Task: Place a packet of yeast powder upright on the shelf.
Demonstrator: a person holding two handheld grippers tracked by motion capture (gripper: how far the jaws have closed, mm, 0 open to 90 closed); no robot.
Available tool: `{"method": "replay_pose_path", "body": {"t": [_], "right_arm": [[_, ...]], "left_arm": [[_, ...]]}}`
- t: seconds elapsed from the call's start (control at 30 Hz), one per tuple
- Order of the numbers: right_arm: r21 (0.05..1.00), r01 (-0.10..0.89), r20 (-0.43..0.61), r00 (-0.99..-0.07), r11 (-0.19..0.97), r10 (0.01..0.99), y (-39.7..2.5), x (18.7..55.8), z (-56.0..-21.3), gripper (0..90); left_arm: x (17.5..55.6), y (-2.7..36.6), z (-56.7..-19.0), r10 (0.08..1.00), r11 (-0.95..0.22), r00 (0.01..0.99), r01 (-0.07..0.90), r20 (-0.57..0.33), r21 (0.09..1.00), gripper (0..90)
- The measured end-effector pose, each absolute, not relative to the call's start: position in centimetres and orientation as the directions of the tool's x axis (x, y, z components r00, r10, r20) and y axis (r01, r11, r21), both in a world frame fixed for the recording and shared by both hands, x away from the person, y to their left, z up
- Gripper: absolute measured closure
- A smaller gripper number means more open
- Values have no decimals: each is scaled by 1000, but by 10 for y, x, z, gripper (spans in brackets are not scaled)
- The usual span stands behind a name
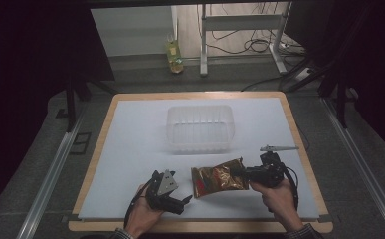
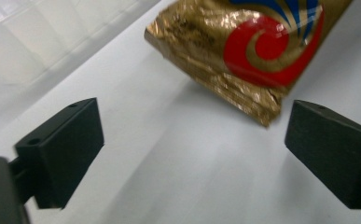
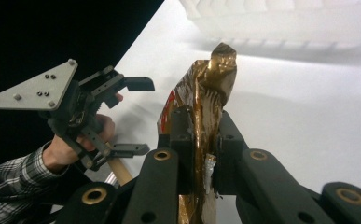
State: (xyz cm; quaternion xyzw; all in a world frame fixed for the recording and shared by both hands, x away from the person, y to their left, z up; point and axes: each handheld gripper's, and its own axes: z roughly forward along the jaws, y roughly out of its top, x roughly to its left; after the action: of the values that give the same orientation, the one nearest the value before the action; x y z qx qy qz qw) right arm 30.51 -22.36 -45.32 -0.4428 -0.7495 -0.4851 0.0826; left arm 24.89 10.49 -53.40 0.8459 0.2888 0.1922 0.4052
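From the high view, the right claw [image 1: 243,174] is clamped on the right edge of a gold foil packet [image 1: 216,178], which stretches leftward from it above the white surface [image 1: 130,144]. The left claw [image 1: 187,199] sits just left of the packet's lower corner, its jaws spread apart with nothing between them. A clear plastic tub [image 1: 200,128] stands farther out on the surface, beyond both claws.

In the left gripper view, the left claw [image 2: 194,140] is wide open over bare surface [image 2: 178,177]. The gold packet [image 2: 248,51], with its red swirl mark, hangs just ahead of the jaws, its crumpled corner close to the right one but not touching. The tub [image 2: 33,37] lies ahead to the left.

In the right gripper view, the right claw [image 3: 200,135] pinches the packet [image 3: 211,88] edge-on, foil standing up between the closed jaws. The left claw [image 3: 138,116] shows open, to the left, and the tub [image 3: 281,18] lies ahead.
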Motion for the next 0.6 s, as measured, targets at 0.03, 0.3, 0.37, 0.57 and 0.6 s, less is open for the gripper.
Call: {"method": "replay_pose_path", "body": {"t": [0.03,0.3,0.37,0.57,0.6], "right_arm": [[654,744,553,-594,137,584,-224,305,-453,812],[686,714,501,-604,141,620,-230,307,-440,816],[688,713,495,-600,139,628,-232,308,-437,818],[697,704,471,-593,137,653,-237,310,-431,820],[699,702,466,-594,139,655,-237,310,-431,821]], "left_arm": [[249,105,-534,644,-506,759,328,96,798,33],[249,107,-535,651,-502,752,321,106,803,9],[249,107,-536,653,-503,750,321,109,803,9],[249,107,-537,650,-510,750,315,120,800,9],[249,107,-537,651,-515,749,313,126,798,9]]}}
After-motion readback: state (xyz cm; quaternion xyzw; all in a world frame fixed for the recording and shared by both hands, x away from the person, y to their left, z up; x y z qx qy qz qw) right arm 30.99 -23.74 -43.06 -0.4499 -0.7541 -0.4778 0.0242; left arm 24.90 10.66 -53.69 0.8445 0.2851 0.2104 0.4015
